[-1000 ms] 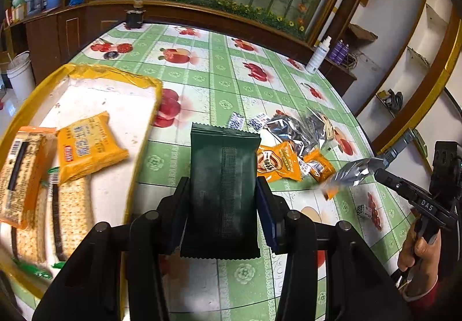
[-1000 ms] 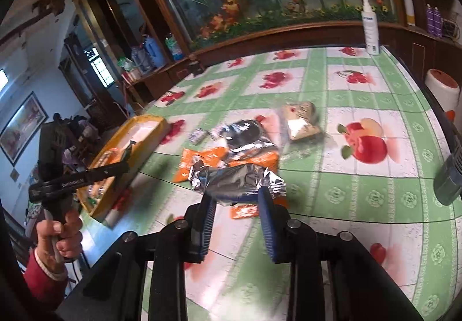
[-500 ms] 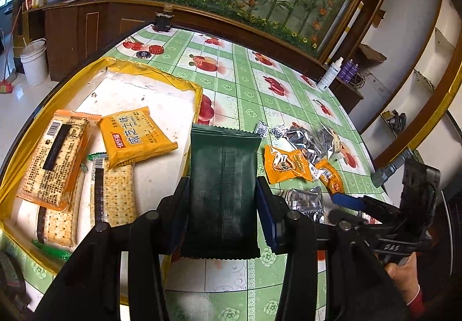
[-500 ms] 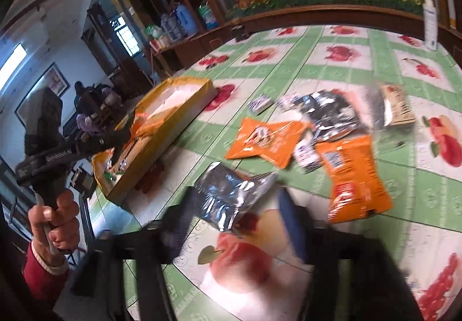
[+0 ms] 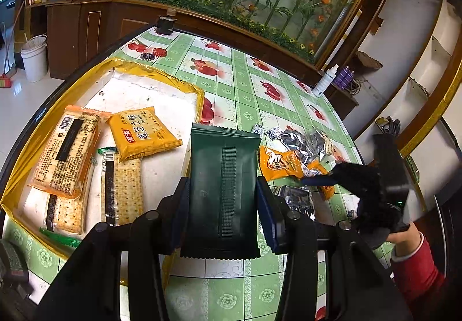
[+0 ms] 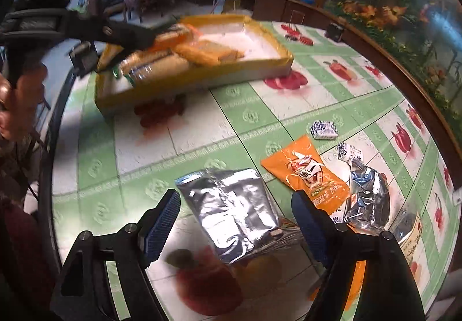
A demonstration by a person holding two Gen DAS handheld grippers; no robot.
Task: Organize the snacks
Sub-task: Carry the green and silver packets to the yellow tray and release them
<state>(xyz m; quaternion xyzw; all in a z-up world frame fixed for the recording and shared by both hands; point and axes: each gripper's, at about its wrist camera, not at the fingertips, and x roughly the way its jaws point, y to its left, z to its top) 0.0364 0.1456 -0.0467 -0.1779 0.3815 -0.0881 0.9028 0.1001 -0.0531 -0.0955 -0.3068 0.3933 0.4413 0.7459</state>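
Note:
My left gripper [image 5: 223, 205] is shut on a dark green snack packet [image 5: 223, 188] and holds it above the right edge of the yellow tray [image 5: 161, 75]. The tray holds several cracker packs [image 5: 66, 150] and an orange packet [image 5: 141, 131]. My right gripper [image 6: 235, 222] is open, its jaws wide on either side of a silver foil packet [image 6: 234, 208] that lies on the table. An orange snack packet [image 6: 306, 173] lies just right of it. The right gripper also shows in the left wrist view [image 5: 317, 181], over the loose snacks.
Loose packets lie on the green checked tablecloth [image 6: 202, 124]: more silver foil packs [image 6: 366, 191], small blue-white sachets [image 6: 323, 130]. A white spray bottle [image 5: 324, 81] stands at the table's far edge. A dark wooden cabinet runs behind.
My right gripper has lowered the silver packet to the table and opened, letting it go. My left gripper has swung left over the tray edge with the green packet.

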